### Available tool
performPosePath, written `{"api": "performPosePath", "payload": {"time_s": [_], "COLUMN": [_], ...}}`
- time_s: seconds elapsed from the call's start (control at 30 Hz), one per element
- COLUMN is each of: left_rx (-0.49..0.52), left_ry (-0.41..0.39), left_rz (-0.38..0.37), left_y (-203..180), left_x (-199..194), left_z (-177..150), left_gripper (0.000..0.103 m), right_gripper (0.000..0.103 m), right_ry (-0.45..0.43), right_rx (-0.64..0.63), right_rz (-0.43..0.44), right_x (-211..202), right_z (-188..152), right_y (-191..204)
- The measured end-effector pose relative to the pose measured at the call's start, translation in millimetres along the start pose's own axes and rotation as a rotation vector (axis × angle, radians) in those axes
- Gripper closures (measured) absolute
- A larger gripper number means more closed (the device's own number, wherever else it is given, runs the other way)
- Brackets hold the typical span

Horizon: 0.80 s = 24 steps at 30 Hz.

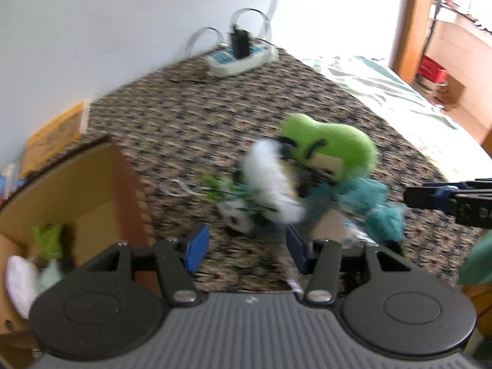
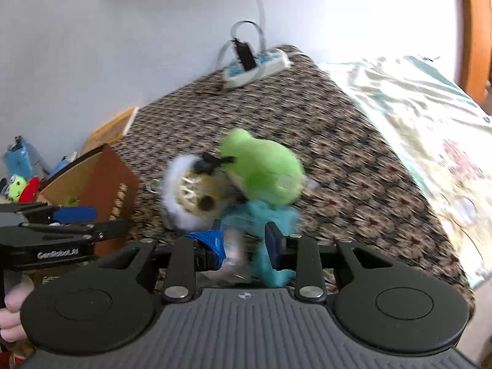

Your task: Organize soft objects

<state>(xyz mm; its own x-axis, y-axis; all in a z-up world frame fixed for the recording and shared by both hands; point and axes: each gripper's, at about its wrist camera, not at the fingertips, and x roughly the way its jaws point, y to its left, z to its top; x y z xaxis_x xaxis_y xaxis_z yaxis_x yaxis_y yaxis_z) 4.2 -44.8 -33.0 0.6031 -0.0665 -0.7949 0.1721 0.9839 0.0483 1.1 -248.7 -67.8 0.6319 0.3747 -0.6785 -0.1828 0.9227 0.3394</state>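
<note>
Both views smeared with blur; details soft.

My right gripper (image 2: 243,240) sits low over the patterned carpet (image 2: 353,160), its blue pads close together with a teal fuzzy soft toy (image 2: 270,215) between them. It looks clenched on that teal toy, though blur hides the exact contact.

Just beyond the teal toy lies a heap: a green plush (image 2: 264,169) on top, and a white fluffy toy (image 2: 181,190) to its left, touching it. All rest on the carpet.

My left gripper (image 1: 243,249) stands released, pads well apart, nothing between them. Ahead of it sits the same heap, with a small leafy green trinket on a metal ring (image 1: 184,189) at the heap's left.

Cardboard box (image 1: 92,196) stands open at the left, beside the heap, with a few soft things inside.

Far end of the carpet, against the wall: a white power strip (image 1: 243,57) with a black plug. Bedsheet (image 1: 384,92) at right.
</note>
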Motion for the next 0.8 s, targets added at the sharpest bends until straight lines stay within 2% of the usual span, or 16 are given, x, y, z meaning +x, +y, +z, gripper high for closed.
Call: {"api": "performPosePath", "payload": {"time_s": [0.17,0.3,0.37,0.6,0.8], "left_rx": [0.063,0.103,0.114,0.120,0.077], "left_ry": [0.037,0.091,0.121,0.174,0.216], "left_rz": [-0.184,-0.351,-0.395,-0.447,-0.409], "left_y": [-27.6,-49.6,-58.1,-73.1,-69.7], "left_x": [8.7,20.0,27.7,51.8,75.7], "left_z": [-12.4,-25.3,-29.0,-39.1,-43.5], "left_gripper": [0.046,0.043,0.043,0.040,0.040], "right_gripper": [0.091,0.090,0.090,0.090,0.090], "right_ry": [0.056,0.104,0.130,0.201,0.237], "right_rx": [0.039,0.096,0.124,0.074,0.068], "right_rz": [-0.014,0.025,0.059,0.104,0.094], "right_x": [-0.6,3.1,6.5,20.2,36.5], "right_z": [-12.6,-22.2,-25.3,-34.6,-39.5], "right_y": [-25.6,-40.4,-44.2,-33.3,-32.7]}}
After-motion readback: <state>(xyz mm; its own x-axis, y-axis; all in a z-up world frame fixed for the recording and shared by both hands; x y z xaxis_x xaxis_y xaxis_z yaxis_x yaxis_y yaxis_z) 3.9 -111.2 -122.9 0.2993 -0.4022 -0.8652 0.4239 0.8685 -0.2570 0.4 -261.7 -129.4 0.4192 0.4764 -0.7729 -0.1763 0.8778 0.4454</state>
